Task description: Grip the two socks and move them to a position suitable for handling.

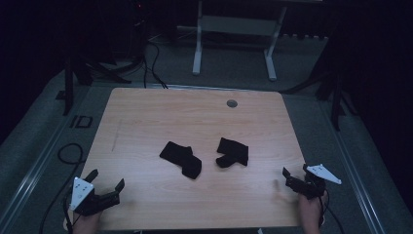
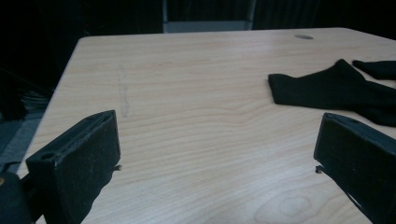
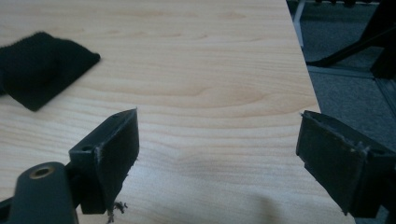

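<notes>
At table's near corners | left tongs agape | right tongs agape

Both tools are black, with two flat rectangular jaws. The left tool and right tool each carry a pale three-cornered plate and a dark cable.

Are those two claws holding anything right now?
Nothing. The left claw and right claw are both open and empty; the two black socks lie untouched on the table.
</notes>
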